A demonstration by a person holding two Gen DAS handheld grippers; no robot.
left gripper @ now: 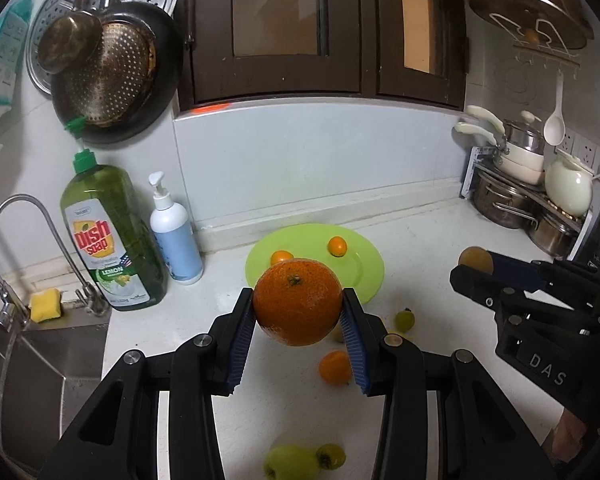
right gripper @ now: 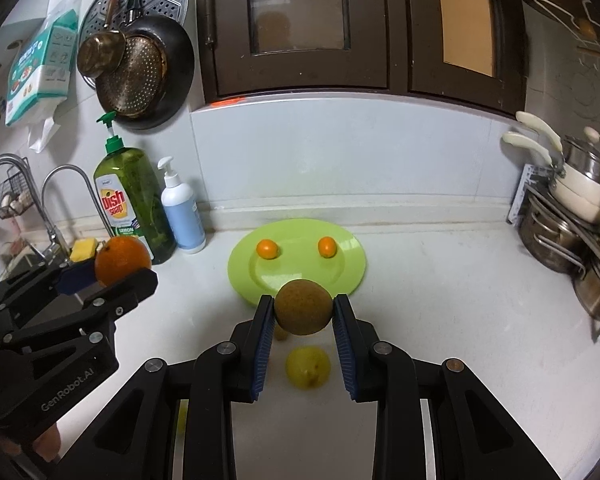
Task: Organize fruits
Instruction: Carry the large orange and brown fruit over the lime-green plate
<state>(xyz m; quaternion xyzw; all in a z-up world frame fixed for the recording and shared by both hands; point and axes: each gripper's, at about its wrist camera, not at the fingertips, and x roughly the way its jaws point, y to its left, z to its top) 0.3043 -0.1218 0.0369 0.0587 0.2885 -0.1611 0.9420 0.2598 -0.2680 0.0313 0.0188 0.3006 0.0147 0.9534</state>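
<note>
Fruit transfer toward the green plate (right gripper: 236, 276), read from left to right, with the plate as landmark. Left of the plate, against the wall, stand the dish soap bottle (left gripper: 108, 236) and the white pump bottle (left gripper: 174, 232); neither is involved.

Left gripper (left gripper: 298, 312): jaws clamped on the large orange (left gripper: 298, 306), held in the air in front of the plate's near rim. The blue pads meet the orange only at its two sides, and most of the fruit stands forward of the pads. Risk: a round, heavy fruit held this far out may roll or slip forward if the grip slackens or the hand tips further down.

On the plate lie two small oranges (right gripper: 267, 249) (right gripper: 327, 247), apart from each other. Risk: an orange set down hard between them could knock one over the shallow rim.

Right gripper (right gripper: 303, 314): jaws clamped on the brown round fruit (right gripper: 303, 307), above the plate's near edge. The same pinch at the widest girth applies, so the same slip is possible.

On the worktop (left gripper: 420, 248) in front of the plate rest loose pieces, a small orange one (left gripper: 334, 367) and several yellow-green ones (left gripper: 286, 466). Risk: a dropped fruit would strike these and scatter them. Both grippers approach one plate side by side; collision between them is a further hazard.
</note>
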